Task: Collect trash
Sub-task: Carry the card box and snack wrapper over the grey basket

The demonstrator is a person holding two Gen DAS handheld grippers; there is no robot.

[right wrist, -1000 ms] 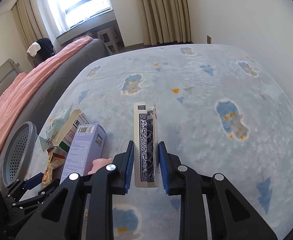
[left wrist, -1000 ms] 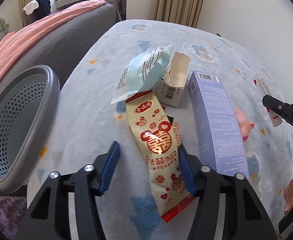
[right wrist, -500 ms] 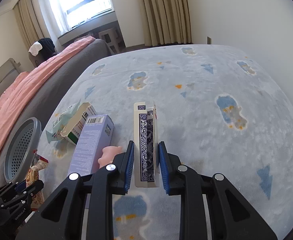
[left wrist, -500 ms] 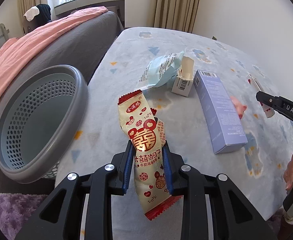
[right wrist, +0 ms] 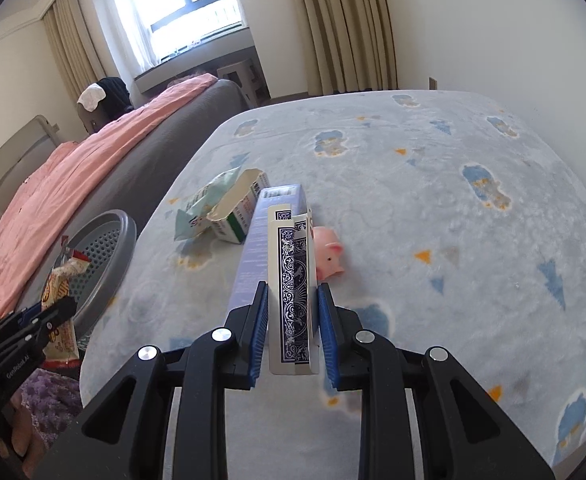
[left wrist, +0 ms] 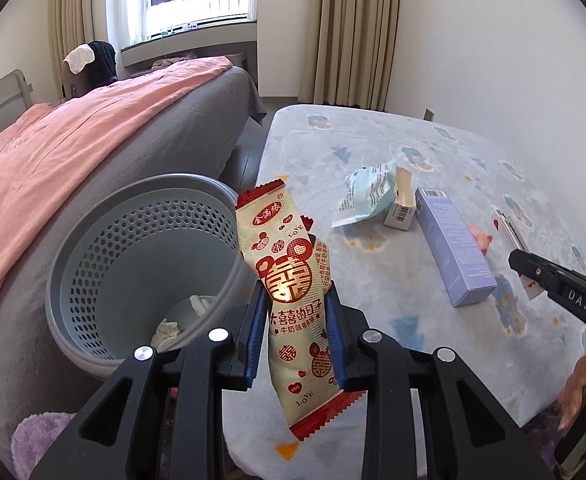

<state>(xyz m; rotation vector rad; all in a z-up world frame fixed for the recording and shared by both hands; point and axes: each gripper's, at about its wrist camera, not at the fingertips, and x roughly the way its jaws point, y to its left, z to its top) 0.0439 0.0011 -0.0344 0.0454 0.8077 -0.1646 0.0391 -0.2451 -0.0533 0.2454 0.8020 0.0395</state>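
My left gripper (left wrist: 295, 296) is shut on a cream and red snack wrapper (left wrist: 289, 280), held in the air beside the rim of a grey perforated basket (left wrist: 105, 248). Some scraps lie at the basket's bottom. My right gripper (right wrist: 293, 300) is shut on a blue-patterned playing card box (right wrist: 293, 280), held upright above the blanket. The right wrist view also catches the left gripper (right wrist: 33, 320) with the wrapper (right wrist: 59, 292) at the far left, next to the basket (right wrist: 121, 248). A lavender box (left wrist: 451, 252), a small open carton (left wrist: 401, 208) and a pale green packet (left wrist: 367, 196) lie on the table.
The table is covered with a light blue patterned blanket (right wrist: 453, 220). A pink toy pig (right wrist: 329, 256) sits on it by the lavender box (right wrist: 253, 248). A bed with a pink cover (left wrist: 53, 152) lies behind the basket. Purple fluffy fabric (left wrist: 37, 436) is on the floor.
The left gripper closed on the snack wrapper, lifted it off the blanket and carried it left toward the basket. The right gripper moved left with the card box still in it.
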